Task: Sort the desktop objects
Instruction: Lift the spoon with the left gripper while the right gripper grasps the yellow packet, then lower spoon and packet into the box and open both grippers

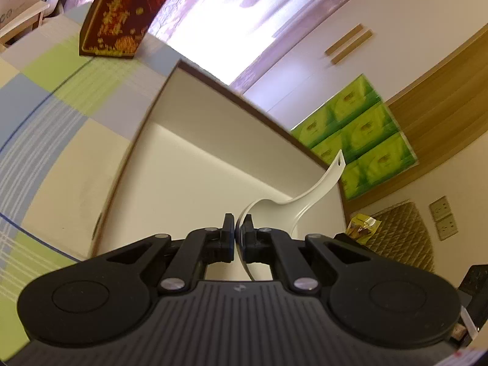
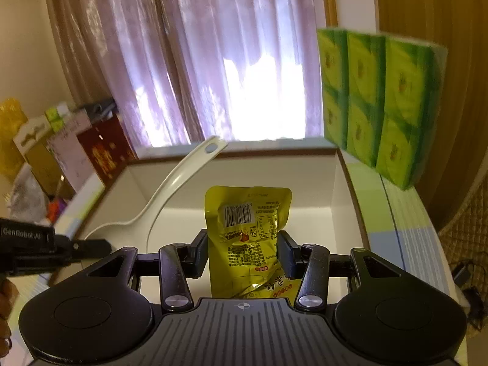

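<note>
My left gripper (image 1: 239, 228) is shut on the rim of a white plastic spoon's (image 1: 292, 204) bowl, and the handle slants up to the right. Below it lies an open white box (image 1: 198, 106) with a brown rim. My right gripper (image 2: 243, 239) is shut on a yellow snack packet (image 2: 247, 213), held upright over the same box (image 2: 335, 189). The right wrist view also shows the spoon (image 2: 170, 189) and the left gripper (image 2: 91, 247) at the left. A bit of the packet (image 1: 363, 225) shows at the right in the left wrist view.
A green multipack of tissues (image 2: 378, 103) stands on the table right of the box. A dark red gift box (image 1: 122, 21) stands at the far side on the checked tablecloth (image 1: 45, 106). Boxes and bags (image 2: 61, 140) are stacked at the left, by the curtains.
</note>
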`<state>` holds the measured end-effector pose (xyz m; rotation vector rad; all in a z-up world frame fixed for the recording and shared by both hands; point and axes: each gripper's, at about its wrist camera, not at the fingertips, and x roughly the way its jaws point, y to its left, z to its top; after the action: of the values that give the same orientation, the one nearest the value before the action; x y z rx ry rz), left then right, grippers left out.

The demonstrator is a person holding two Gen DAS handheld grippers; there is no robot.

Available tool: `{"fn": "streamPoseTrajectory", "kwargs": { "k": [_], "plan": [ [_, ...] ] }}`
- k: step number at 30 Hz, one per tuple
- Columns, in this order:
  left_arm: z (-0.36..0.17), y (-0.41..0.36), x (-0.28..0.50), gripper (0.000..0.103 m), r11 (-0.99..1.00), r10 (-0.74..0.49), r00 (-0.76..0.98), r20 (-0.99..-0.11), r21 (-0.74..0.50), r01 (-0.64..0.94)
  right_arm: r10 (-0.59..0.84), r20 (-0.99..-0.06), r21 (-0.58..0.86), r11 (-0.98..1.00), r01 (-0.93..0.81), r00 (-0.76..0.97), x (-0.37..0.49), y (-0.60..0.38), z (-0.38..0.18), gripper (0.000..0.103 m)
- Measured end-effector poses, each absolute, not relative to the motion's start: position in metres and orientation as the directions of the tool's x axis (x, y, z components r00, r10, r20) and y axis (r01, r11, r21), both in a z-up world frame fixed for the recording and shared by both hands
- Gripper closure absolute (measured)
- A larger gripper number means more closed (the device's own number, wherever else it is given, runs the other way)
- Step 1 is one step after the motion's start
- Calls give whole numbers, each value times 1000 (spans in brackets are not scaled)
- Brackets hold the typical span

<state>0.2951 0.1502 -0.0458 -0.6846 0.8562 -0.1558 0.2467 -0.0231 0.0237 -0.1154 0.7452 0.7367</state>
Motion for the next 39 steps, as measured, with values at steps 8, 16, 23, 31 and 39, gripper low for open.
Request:
{"fn": "streamPoseTrajectory", "kwargs": {
  "k": [8,16,23,31,39],
  "plan": [
    [-68,132,321,101,816,-372,606,-704,-558,-148,526,-709,120,746,-655,469,260,-16,0,59],
    [-81,116,338,101,867,-334,518,-788,-472,-159,469,-781,87,736,-671,412,277,-10,-20,59],
    [-92,106,345,100,903,-296,442,-847,-399,-161,412,-834,67,737,-672,368,287,-8,-32,59],
    [-101,101,346,95,919,-288,383,-878,-365,-145,368,-869,44,724,-688,332,289,-4,-40,58],
    [-96,97,344,61,932,-274,376,-885,-341,-125,361,-887,67,718,-693,289,292,2,-38,45]
  ]
}}
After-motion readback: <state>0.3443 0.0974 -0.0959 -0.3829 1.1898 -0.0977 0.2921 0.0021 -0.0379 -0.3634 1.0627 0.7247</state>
